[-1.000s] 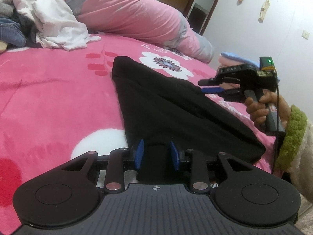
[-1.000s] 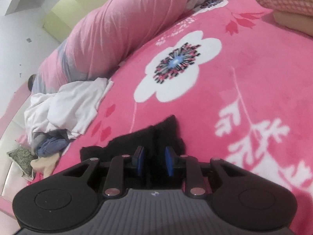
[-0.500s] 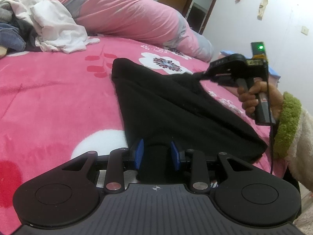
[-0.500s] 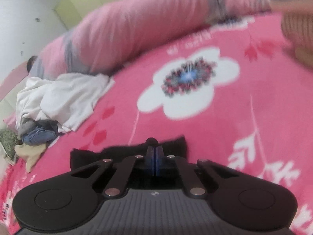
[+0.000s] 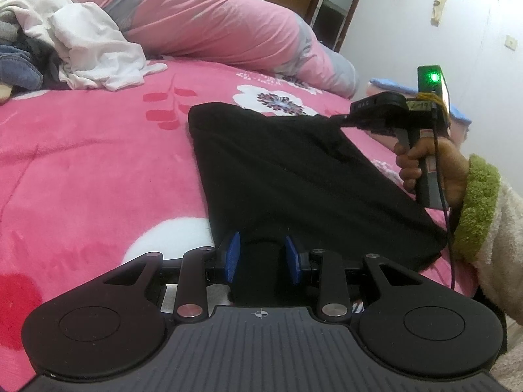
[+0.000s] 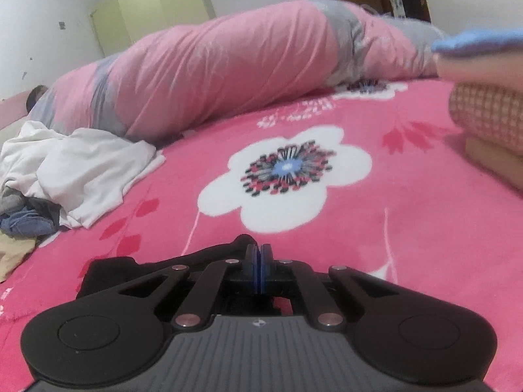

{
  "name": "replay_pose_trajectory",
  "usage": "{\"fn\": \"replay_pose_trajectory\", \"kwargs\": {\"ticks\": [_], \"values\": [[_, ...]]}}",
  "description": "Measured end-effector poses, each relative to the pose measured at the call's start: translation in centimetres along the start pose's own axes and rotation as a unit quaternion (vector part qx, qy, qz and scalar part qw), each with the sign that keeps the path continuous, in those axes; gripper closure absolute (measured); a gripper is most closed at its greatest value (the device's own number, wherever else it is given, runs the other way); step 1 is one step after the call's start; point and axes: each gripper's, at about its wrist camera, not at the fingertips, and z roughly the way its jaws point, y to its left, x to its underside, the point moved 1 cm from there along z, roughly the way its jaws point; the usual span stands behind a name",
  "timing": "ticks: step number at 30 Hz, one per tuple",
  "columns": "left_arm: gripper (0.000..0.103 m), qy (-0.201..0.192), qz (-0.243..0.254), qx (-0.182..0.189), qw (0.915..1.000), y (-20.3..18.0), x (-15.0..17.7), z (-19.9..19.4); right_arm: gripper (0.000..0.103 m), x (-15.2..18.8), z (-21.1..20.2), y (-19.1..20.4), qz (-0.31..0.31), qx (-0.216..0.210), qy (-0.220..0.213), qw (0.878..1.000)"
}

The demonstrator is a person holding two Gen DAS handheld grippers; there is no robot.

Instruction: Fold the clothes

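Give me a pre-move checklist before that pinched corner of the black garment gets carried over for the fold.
1. right gripper shut on the black garment: ok, blue pads together with cloth between them.
2. Corner lifted off the pink blanket: ok, seen in the left wrist view.
3. left gripper grip: not ok, open, fabric only lies between its fingers.
4. Garment free of the white clothes pile: ok, apart.
5. Folded stack clear of the path: cannot tell.

Soft cloth, hard plastic

Matt black garment (image 5: 294, 176) on a fuzzy fleece blanket (image 5: 81, 170); smooth sheeny duvet (image 6: 228, 75); gripper (image 6: 260, 271) in matt black plastic with ribbed grey top.
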Motion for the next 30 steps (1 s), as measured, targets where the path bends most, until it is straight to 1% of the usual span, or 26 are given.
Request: {"fn": "replay_pose_trajectory", "kwargs": {"ticks": [3,5,7,9,10,12,16,18,20,21,22,24,25,27,28,29,30], "values": [[0.072,0.002,0.004,-0.002,1.0,-0.1,-0.1,0.1,0.103,0.2,0.5,0.2,-0.017,0.016,0.0,1.0],[0.072,0.003,0.007,-0.004,1.0,-0.2,-0.1,0.1,0.102,0.8,1.8,-0.2,-0.019,0.022,0.023,0.999],[0.072,0.001,0.01,-0.006,0.9999,-0.3,0.1,0.1,0.102,1.4,2.9,-1.2,0.0,0.018,0.045,0.999],[0.072,0.001,0.009,-0.006,0.9999,-0.3,0.1,0.1,0.097,1.2,2.6,-2.0,0.028,0.008,0.045,0.999],[0.072,0.001,0.008,-0.007,0.9999,-0.3,0.1,0.1,0.092,0.9,2.1,-2.5,0.047,0.002,0.041,0.998],[0.072,0.001,0.005,-0.005,1.0,-0.2,0.1,0.1,0.091,0.1,0.9,-3.4,0.082,-0.01,0.03,0.996],[0.072,0.001,0.003,-0.003,1.0,-0.1,0.0,0.1,0.09,-0.8,-0.7,-4.0,0.114,-0.06,0.034,0.991],[0.072,0.001,0.003,-0.004,1.0,-0.1,0.0,0.1,0.087,-0.9,-0.8,-3.2,0.107,-0.082,0.049,0.99],[0.072,0.001,0.003,-0.005,1.0,-0.1,0.0,0.2,0.071,-0.7,-0.3,-2.3,0.096,-0.091,0.073,0.988],[0.072,0.001,0.004,-0.005,1.0,-0.2,0.0,0.2,0.067,-0.6,0.1,-2.0,0.09,-0.09,0.082,0.988],[0.072,0.001,0.004,-0.006,1.0,-0.2,0.0,0.2,0.066,-0.5,0.4,-1.7,0.083,-0.086,0.088,0.989],[0.072,0.0,0.004,-0.006,1.0,-0.2,0.0,0.2,0.066,-0.4,1.1,-1.1,0.071,-0.082,0.098,0.989],[0.072,0.0,0.005,-0.007,1.0,-0.2,0.1,0.2,0.067,-0.4,1.4,-1.0,0.067,-0.086,0.101,0.989],[0.072,0.0,0.005,-0.007,1.0,-0.3,0.1,0.2,0.074,-0.2,1.8,-0.3,0.044,-0.084,0.107,0.99],[0.072,-0.001,0.005,-0.007,1.0,-0.3,0.2,0.2,0.086,-0.1,1.9,0.1,0.026,-0.074,0.109,0.991],[0.072,-0.001,0.006,-0.007,1.0,-0.3,0.2,0.2,0.095,0.0,1.9,0.5,0.01,-0.066,0.108,0.992],[0.072,-0.001,0.006,-0.007,1.0,-0.3,0.2,0.2,0.096,0.0,1.6,0.7,-0.001,-0.06,0.098,0.993]]}}
